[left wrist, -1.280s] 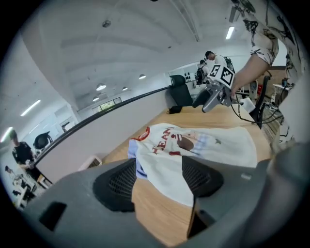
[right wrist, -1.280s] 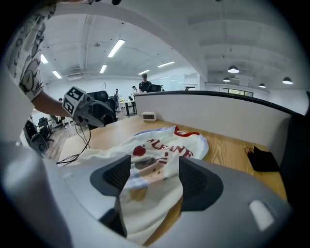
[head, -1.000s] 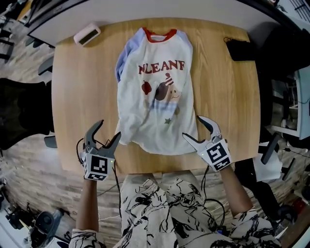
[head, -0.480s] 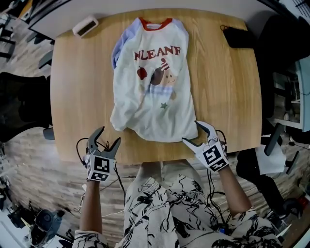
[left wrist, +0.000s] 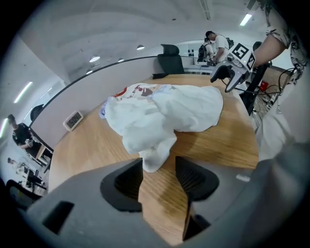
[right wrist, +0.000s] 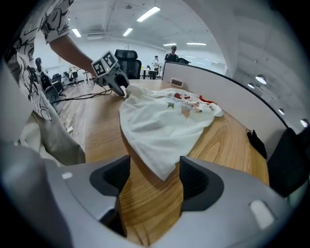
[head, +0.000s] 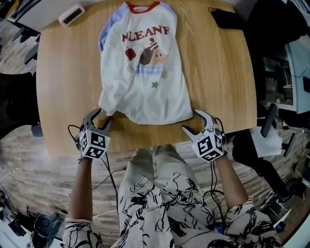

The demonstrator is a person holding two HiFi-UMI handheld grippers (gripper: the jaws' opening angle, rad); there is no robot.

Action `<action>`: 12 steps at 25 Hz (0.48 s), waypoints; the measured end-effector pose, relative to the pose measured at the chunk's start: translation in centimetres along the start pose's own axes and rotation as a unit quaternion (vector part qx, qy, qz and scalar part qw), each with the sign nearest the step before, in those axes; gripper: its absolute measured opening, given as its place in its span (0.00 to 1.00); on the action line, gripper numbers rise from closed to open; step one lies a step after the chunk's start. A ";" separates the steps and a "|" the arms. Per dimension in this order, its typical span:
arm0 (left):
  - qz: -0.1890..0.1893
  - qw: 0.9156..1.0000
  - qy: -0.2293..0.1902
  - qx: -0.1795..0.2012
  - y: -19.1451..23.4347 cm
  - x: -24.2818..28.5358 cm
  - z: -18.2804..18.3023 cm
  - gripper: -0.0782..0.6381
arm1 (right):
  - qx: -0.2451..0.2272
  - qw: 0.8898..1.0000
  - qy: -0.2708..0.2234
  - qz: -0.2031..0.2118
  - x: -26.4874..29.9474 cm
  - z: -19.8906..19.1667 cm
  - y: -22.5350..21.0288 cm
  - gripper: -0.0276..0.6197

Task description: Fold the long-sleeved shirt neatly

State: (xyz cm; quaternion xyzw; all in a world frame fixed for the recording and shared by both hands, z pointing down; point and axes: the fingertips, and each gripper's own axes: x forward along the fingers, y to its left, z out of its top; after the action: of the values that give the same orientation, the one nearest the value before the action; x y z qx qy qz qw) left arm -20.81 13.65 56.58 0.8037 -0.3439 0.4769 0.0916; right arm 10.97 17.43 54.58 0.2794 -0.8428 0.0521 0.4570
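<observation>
A white long-sleeved shirt [head: 145, 72] with pale blue sleeves, a red collar and a cartoon print lies on the wooden table [head: 218, 72], collar at the far side. Its sleeves are tucked in and the lower left is bunched. My left gripper [head: 100, 116] is at the hem's lower left corner. In the left gripper view the cloth corner [left wrist: 154, 162] lies between the jaw tips of the left gripper [left wrist: 160, 167]; the jaws have just been closing, with a gap still showing. My right gripper [head: 190, 120] stands open around the lower right corner [right wrist: 164, 169].
A small white clock [head: 71, 14] sits at the table's far left corner and a black object [head: 225, 18] at the far right. The table's near edge runs just behind both grippers. Office chairs and desks surround the table.
Both grippers have come forward and down onto the table at the shirt's hem corners. The left jaws have narrowed around the cloth corner.
</observation>
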 end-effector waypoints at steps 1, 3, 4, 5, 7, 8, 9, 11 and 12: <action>0.003 1.000 0.001 0.003 0.1 0.2 0.1 0.40 | -0.007 1.000 0.010 0.003 0.4 -0.5 -0.1 0.54; 0.031 1.000 -0.001 0.001 0.9 0.1 0.3 0.30 | -0.013 1.000 0.022 0.010 0.9 -1.4 -0.2 0.50; 0.048 0.999 -0.006 -0.007 1.6 -0.2 0.4 0.18 | -0.009 1.000 0.020 0.011 1.0 -1.5 -0.4 0.49; 0.055 0.998 -0.014 -0.021 2.0 -0.5 0.6 0.14 | -0.002 1.000 0.016 0.008 1.0 -1.6 -0.7 0.41; 0.052 0.997 -0.026 -0.056 2.3 -1.3 0.7 0.13 | 0.011 1.000 0.008 0.001 1.0 -1.5 -1.2 0.29; 0.052 0.996 -0.029 -0.069 2.5 -1.8 0.7 0.13 | 0.019 1.000 0.003 -0.002 1.0 -1.4 -1.4 0.23; 0.053 0.995 -0.032 -0.079 2.7 -2.3 0.6 0.13 | 0.027 1.000 -0.002 -0.006 0.9 -1.2 -1.6 0.15; 0.058 0.993 -0.040 -0.098 3.0 -3.7 0.6 0.13 | 0.046 0.999 -0.019 -0.016 0.5 -0.8 -2.2 0.08; 0.059 0.991 -0.044 -0.110 3.0 -4.5 0.5 0.13 | 0.056 0.998 -0.031 -0.022 0.0 -0.5 -2.5 0.08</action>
State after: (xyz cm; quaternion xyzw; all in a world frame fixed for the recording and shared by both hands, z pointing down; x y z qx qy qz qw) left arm -23.75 13.24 52.06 0.7871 -0.4449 0.4052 0.1356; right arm 12.65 15.49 54.45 0.3245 -0.8458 0.0803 0.4159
